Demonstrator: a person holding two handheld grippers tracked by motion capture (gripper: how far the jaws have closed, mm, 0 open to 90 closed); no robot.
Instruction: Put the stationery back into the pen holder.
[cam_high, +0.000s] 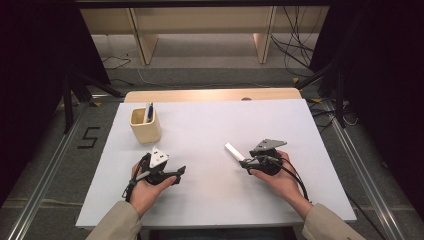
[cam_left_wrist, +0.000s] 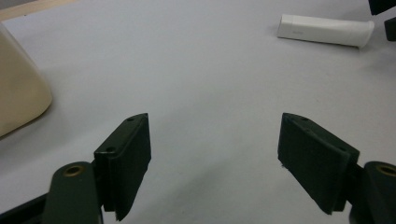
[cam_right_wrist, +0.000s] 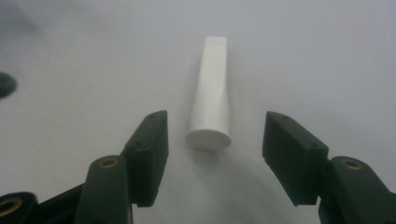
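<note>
White-covered bench (cam_high: 210, 200) carries a short white plastic tube (cam_high: 234, 151) near its centre, lying flat; the right gripper (cam_right_wrist: 212, 154) fingers straddle its round end, released. Left gripper (cam_left_wrist: 215, 154) fingers spread, empty.

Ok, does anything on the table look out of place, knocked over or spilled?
Nothing is spilled or damaged. The one stray item is a white tube lying flat on the table, while a blue pen stands in the cup. The right gripper is open just behind the tube's round end.
</note>
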